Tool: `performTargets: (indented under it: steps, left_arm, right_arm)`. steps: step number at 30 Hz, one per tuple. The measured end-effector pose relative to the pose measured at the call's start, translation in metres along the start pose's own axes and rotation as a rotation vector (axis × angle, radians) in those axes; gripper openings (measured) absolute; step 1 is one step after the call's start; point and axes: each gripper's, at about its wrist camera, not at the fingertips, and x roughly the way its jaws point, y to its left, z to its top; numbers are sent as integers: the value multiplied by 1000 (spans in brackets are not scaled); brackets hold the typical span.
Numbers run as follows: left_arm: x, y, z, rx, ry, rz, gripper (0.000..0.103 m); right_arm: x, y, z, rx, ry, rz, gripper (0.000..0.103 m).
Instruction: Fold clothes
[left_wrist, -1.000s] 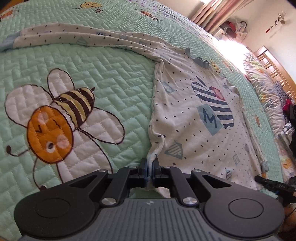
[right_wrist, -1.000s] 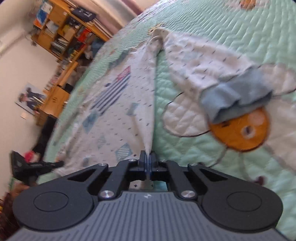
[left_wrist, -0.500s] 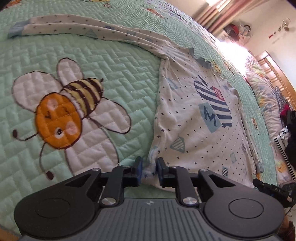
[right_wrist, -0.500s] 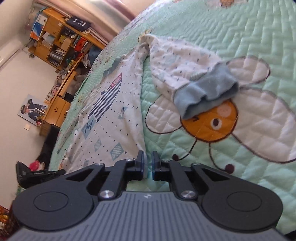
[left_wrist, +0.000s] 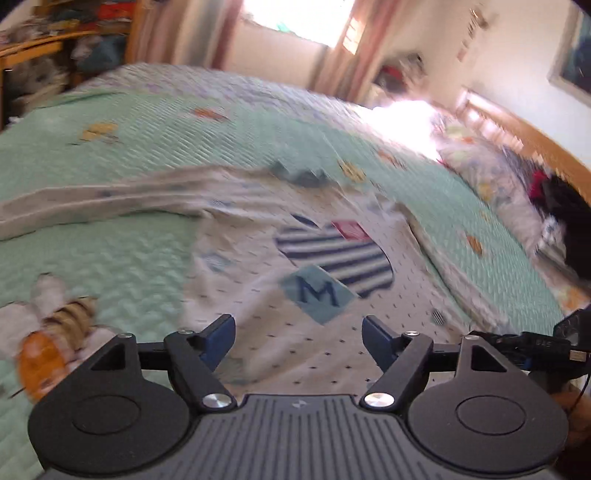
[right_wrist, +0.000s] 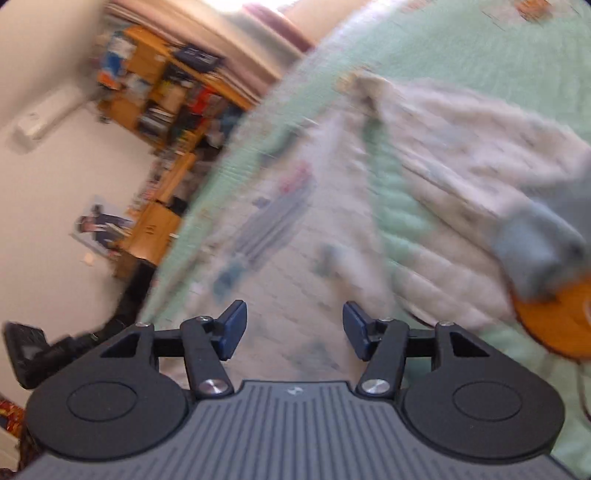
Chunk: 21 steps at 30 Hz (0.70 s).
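Note:
A white long-sleeved shirt (left_wrist: 295, 295) with small dark marks, a striped patch and a blue "M" square lies flat on a green quilted bedspread (left_wrist: 110, 155). My left gripper (left_wrist: 298, 339) is open and empty above the shirt's lower hem. One sleeve (left_wrist: 92, 203) stretches out to the left. In the right wrist view the same shirt (right_wrist: 295, 258) is blurred, and my right gripper (right_wrist: 294, 328) is open and empty over its hem. The other sleeve with a blue cuff (right_wrist: 543, 243) lies to the right.
Bee pictures are stitched on the bedspread (left_wrist: 48, 343) (right_wrist: 554, 317). Pillows and dark clothes (left_wrist: 554, 206) lie at the bed's right end. A wooden bookshelf (right_wrist: 166, 103) stands beyond the bed. The other gripper's black body (left_wrist: 535, 343) shows at the right edge.
Both grippers let go of the shirt's hem corners and opened wide. Both have lifted and swung inward over the shirt; both views are now motion-blurred.

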Motion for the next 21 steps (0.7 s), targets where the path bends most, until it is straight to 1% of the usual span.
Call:
performTargets:
  steps: [1,2,3,4,5,7,8,10,11,14,19,21]
  left_arm:
    - [21,5,0,-30,56,27,78]
    - [38,14,-3,-66,110,53,77]
    - [49,22,-9,-82,127,47,78]
    - [48,26,-12,-80,99,29,80]
    - [45,28,-16,-81,82,3,84]
    - [41,32,-19,-103,70,-16,84]
    - [40,35,-21,-123,64,-25,84]
    - [39,35,-22,-144,59,-33,84]
    - [40,34,-21,-150,60,-31,84]
    - [43,29,-18,-146,68,-22,88]
    - [44,18,-15,-111,73,24,89]
    - [41,8,-12,-85,56,30,88]
  right_arm:
    - [-10,-6,-3,8,-9,-2,38]
    - [-20,-12,-7,17,-19,-5,37]
    - [-32,-16,-10,20,-35,-12,37]
    - [-47,-17,-13,15,-62,-25,42]
    - [-62,-19,-16,13,-97,-41,52]
    - [-94,-31,-18,60,-190,-74,59]
    - [-107,-38,-18,98,-233,-89,59]
    - [-121,-54,-14,176,-292,-104,60]
    - [-124,-61,-10,204,-311,-113,61]
    - [-110,-75,-2,250,-309,-163,62]
    - [-92,-83,7,264,-325,-143,62]
    - [-87,-82,14,230,-304,-136,61]
